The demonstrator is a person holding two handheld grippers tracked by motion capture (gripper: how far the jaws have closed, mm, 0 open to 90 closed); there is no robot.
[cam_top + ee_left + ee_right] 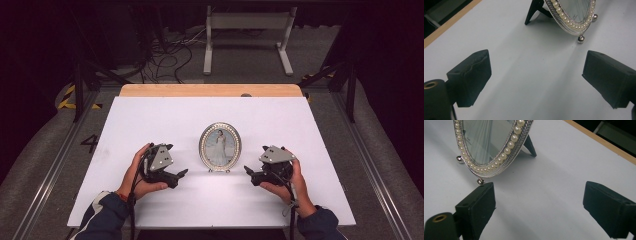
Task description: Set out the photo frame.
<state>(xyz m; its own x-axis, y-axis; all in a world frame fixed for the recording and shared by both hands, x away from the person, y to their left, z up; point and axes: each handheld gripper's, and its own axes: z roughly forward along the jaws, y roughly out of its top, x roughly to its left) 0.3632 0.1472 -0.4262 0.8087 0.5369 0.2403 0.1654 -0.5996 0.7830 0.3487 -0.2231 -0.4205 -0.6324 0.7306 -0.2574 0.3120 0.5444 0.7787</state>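
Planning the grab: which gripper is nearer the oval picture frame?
Right, narrowly. The right gripper sits just right of the picture frame, near its foot; the left gripper sits slightly farther off, left. Both open, neither touching.

The oval picture frame (220, 146) is silver, rimmed with a row of cream pearls inside a braided silver band, on small silver ball feet, with a black back stand (533, 11). The counter (165, 120) is white with a pale wood far edge. Both grippers' fingers (470, 76) are matte black.
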